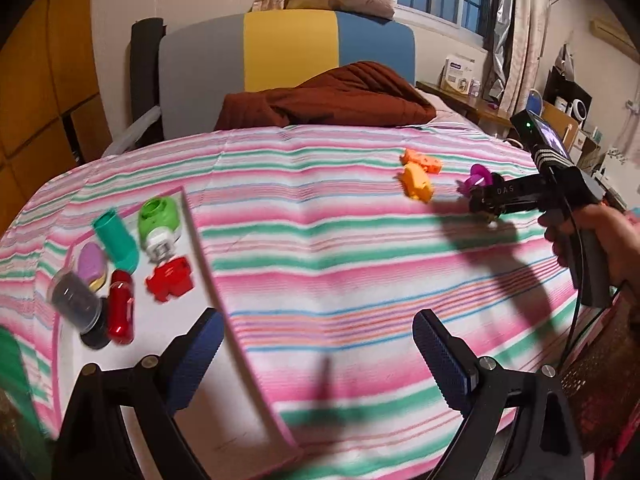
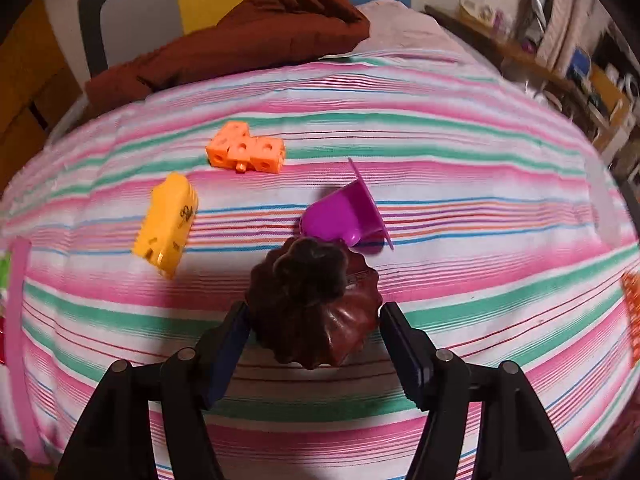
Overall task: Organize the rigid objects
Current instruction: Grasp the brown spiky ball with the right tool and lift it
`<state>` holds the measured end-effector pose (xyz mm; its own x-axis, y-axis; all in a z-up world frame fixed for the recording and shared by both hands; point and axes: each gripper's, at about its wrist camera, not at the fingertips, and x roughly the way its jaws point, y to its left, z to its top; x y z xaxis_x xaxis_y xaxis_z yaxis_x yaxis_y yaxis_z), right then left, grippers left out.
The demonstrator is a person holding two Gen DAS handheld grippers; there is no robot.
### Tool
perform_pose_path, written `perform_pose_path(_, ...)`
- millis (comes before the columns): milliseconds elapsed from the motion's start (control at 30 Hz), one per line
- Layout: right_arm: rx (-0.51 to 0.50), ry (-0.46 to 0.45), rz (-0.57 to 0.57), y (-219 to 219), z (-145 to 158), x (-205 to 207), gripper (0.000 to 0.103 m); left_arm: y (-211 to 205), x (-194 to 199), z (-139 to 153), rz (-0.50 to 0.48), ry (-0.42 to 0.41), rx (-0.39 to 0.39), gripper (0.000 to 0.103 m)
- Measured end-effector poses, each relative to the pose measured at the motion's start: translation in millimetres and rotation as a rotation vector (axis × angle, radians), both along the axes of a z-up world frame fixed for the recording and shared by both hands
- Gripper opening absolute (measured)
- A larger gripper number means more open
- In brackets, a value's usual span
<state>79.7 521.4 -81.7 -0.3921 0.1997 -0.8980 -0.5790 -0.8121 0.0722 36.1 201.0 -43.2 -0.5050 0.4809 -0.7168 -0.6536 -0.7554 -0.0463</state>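
Observation:
A dark brown cupcake-shaped toy sits on the striped bedspread between the fingers of my right gripper. The jaws stand a little wider than the toy, and the pads do not visibly press on it. Just beyond lie a purple scoop, a yellow block and joined orange cubes. My left gripper hangs open and empty beside a white tray. The tray holds a green bottle, a teal cylinder, a red block, a red bottle and a black jar.
A brown blanket is heaped at the head of the bed, before a grey, yellow and blue headboard. A cluttered desk runs along the right. A person's hand holds the right gripper.

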Motion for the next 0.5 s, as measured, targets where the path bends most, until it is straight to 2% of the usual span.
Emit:
perform_pose_path(167, -0.069, 0.042, -0.029, 7, 2, 9, 0.063, 33, -9, 4, -0.029, 0.009, -0.002, 0.100)
perform_pose_path(300, -0.073, 0.019, -0.041, 5, 3, 19, 0.063, 71, -20, 0, -0.054, 0.000, -0.025, 0.101)
perform_pose_path(500, -0.107, 0.025, -0.140, 19, 3, 35, 0.063, 133, -42, -12, -0.053, -0.015, -0.071, 0.101)
